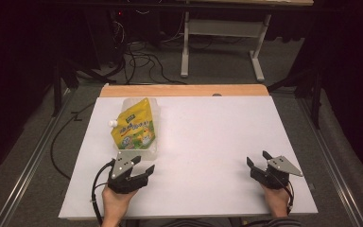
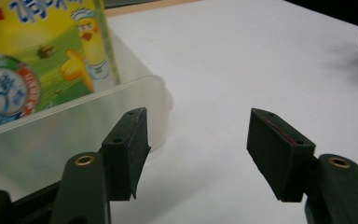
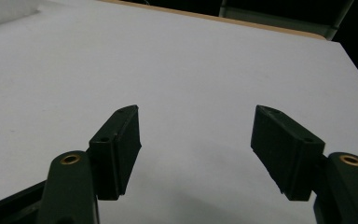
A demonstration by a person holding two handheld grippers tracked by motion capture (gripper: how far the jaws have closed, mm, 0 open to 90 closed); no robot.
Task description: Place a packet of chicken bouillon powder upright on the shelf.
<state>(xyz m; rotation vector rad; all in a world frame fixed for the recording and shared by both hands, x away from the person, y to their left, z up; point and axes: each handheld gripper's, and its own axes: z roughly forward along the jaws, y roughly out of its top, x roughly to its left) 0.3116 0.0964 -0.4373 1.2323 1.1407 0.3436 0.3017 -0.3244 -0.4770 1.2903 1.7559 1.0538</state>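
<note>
Lying in a clear tray (image 1: 155,150), yellow spouted pouch (image 1: 134,126), cartoon-printed

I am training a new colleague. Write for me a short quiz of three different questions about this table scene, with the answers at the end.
1. True or false: the yellow pouch lies inside the clear plastic container.
2. Which gripper is nearer to the container: the left gripper or the right gripper?
3. Multiple choice. How do the jaws of the right gripper stand in its own view?
A. Shut on the pouch
B. Open, with nothing between them
C. Shut on the container rim

Key:
1. True.
2. The left gripper; it is just beside the container's near end, jaws open, holding nothing.
3. B; the bare white table lies between the jaws.
</note>
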